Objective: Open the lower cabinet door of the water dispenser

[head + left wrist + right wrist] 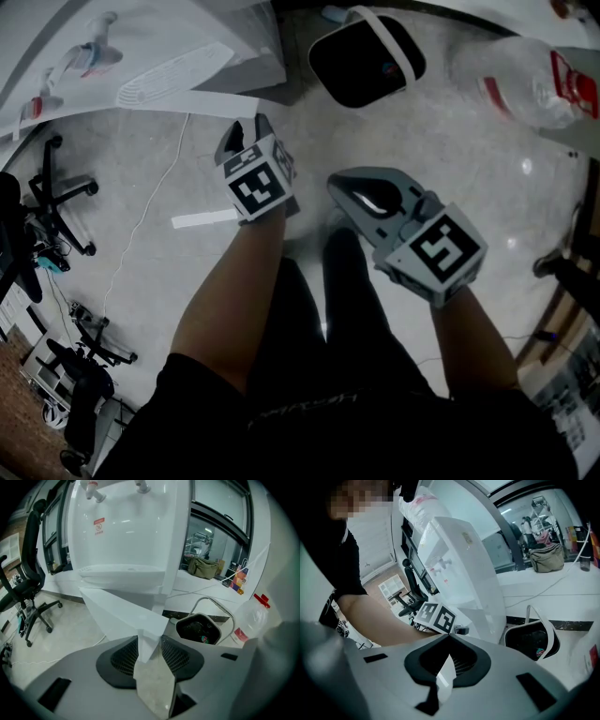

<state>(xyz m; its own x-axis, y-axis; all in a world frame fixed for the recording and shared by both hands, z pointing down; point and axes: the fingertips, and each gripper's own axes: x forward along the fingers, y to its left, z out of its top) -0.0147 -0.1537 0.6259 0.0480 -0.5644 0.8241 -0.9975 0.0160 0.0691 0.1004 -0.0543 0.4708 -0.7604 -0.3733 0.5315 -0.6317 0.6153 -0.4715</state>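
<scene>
I've got both arms reaching fwd and down: L gripper (150, 641) steep, R gripper (444, 665) flatter. 2 grippers, 1 water dispenser (126, 531), 1 cabinet door (122, 613). Door's swung open at centre of left gripper view, top edge slanting down-right into L jaws, which pinch its free edge. R jaws slightly apart, empty.

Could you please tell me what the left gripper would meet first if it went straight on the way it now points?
The left gripper would meet the white lower cabinet door at once: the door's edge sits between its jaws, which seem to press on it. Behind that stands the water dispenser.
</scene>
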